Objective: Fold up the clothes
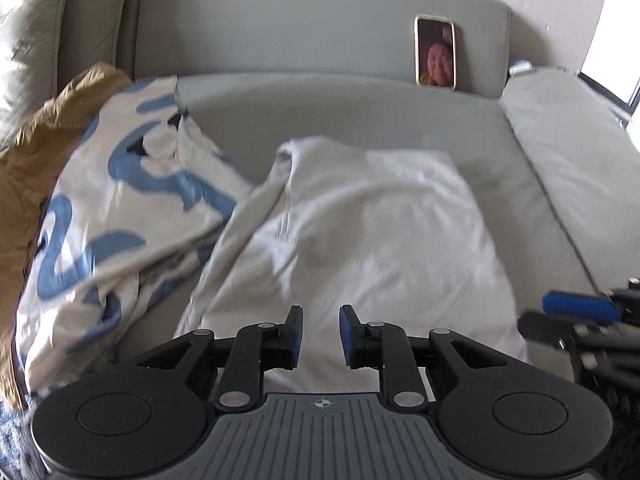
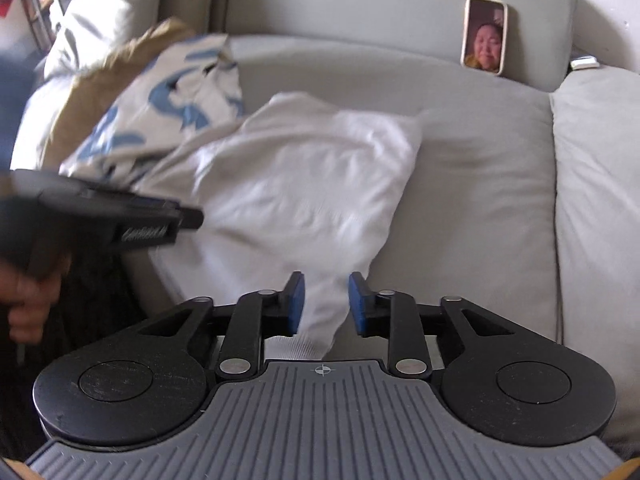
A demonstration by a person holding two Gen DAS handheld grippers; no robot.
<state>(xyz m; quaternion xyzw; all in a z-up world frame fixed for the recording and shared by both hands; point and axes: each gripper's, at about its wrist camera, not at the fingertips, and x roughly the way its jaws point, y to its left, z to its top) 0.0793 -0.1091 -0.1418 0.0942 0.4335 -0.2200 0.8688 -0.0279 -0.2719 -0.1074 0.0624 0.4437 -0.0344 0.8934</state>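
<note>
A white garment [image 1: 360, 232] lies partly folded on the grey sofa seat [image 1: 460, 128]; it also shows in the right wrist view [image 2: 296, 184]. My left gripper [image 1: 320, 336] is open above the garment's near edge, holding nothing. My right gripper [image 2: 326, 304] is open, with the garment's near corner lying between its fingers, not pinched. The left gripper also appears in the right wrist view [image 2: 176, 216] at the left, over the garment's left side. The right gripper shows at the right edge of the left wrist view [image 1: 568, 312].
A white and blue patterned cloth [image 1: 120, 208] and a tan cloth [image 1: 48, 128] are heaped at the left of the seat. A phone [image 1: 435, 53] leans on the sofa back. A grey cushion [image 1: 576, 152] lies at the right.
</note>
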